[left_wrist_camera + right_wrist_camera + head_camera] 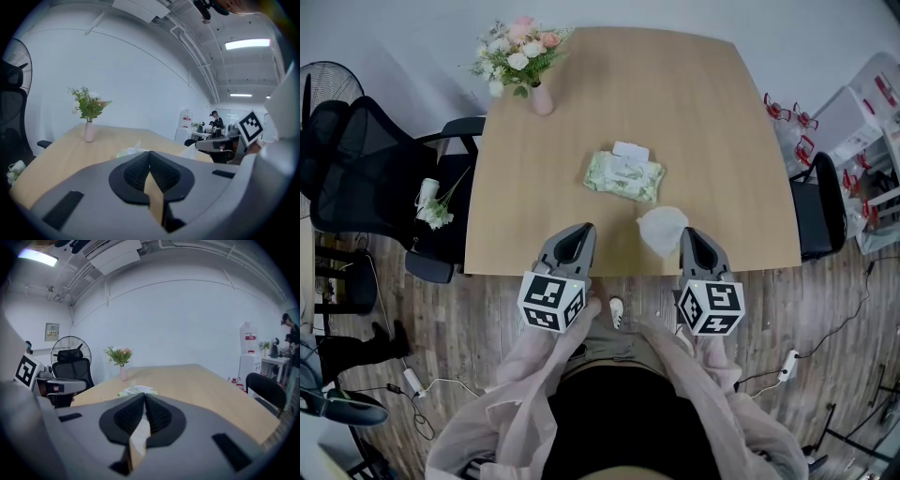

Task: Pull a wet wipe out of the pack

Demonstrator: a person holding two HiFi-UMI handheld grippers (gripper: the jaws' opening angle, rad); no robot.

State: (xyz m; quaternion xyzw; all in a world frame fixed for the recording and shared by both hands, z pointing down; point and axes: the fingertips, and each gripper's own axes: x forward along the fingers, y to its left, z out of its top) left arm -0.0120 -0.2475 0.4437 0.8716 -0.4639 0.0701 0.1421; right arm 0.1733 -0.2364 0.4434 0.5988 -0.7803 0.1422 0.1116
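Pinching the white wet wipe [661, 230] in the right gripper [689, 234], jaws closed tight, by the near edge of the table [712, 141]. Nothing in the left gripper [584, 230], closed too. Just behind the wipe, the green pack [623, 178], lid open.

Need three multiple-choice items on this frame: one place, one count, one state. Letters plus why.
1. Where does the vase stand? A) far left corner of the table B) on the black chair C) on the floor
2. How many wipes are out of the pack? A) none B) one C) three
3. The left gripper's jaws are: A) wide apart B) together, empty C) clamped on the pack
1 A: it stands at that corner in the head view. 2 B: a single white wipe hangs at the shut right gripper. 3 B: its pads meet with nothing between.
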